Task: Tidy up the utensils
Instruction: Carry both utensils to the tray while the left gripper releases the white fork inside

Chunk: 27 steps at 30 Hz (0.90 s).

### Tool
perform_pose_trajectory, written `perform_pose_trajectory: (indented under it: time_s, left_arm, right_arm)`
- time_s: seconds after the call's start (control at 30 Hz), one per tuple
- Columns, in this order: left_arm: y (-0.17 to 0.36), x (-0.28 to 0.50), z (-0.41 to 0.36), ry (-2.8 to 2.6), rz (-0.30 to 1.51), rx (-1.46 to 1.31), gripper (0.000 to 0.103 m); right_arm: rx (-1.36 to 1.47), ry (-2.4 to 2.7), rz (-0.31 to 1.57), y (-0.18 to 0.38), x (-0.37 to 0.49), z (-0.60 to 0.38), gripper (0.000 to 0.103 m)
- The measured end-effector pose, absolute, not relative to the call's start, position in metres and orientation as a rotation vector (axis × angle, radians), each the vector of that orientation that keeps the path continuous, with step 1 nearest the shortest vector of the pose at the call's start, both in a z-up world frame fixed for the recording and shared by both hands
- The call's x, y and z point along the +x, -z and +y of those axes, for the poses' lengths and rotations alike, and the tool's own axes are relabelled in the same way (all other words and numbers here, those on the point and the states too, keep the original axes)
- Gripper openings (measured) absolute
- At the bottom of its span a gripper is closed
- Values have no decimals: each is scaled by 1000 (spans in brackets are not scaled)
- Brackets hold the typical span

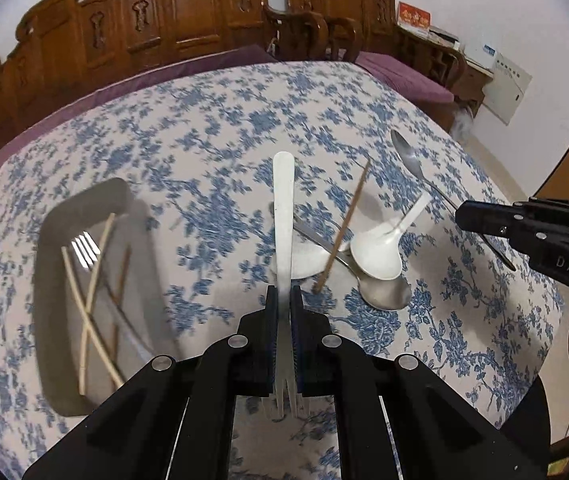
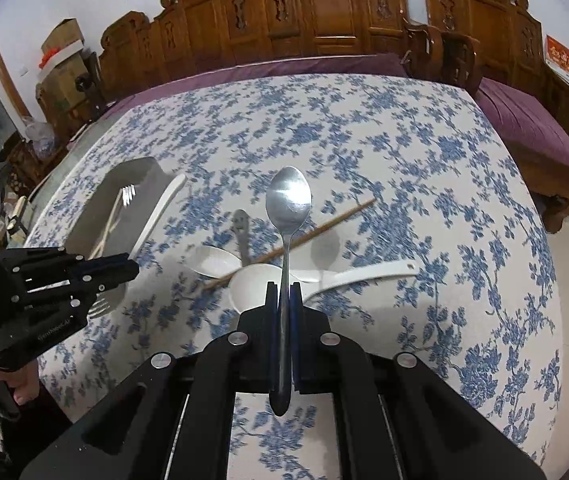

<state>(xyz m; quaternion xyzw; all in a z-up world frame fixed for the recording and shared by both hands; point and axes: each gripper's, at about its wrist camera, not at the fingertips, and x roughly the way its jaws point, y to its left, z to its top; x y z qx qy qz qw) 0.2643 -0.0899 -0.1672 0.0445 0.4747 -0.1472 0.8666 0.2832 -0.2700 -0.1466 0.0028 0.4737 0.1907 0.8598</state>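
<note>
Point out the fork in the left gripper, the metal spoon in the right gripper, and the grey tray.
fork [image 1: 283,200], left wrist view, on its handle.
metal spoon [image 2: 288,196], right wrist view, on its bowl.
grey tray [image 1: 42,320], left wrist view, on its left wall.

"DAS" on right gripper

A white fork stands clamped by its neck, handle pointing away and tines toward the camera, while a steel spoon is pinched by its handle with its bowl up. On the floral desk lie two white soup spoons, a steel spoon and a brown chopstick crossing them. The grey tray holds pale chopsticks, brown chopsticks and a fork.
</note>
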Motion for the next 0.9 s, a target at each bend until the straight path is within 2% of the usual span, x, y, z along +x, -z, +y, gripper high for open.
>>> perform_pose_trajectory:
  time_s: [0.47,0.9]
  left_arm:
    - [141,260,-29,253,970,72,5]
    - [144,277,26,164,990,33,5]
  right_arm:
    - [18,-451,967,118,285,-225,7]
    - [-4,-533,959,99,295,-175,7]
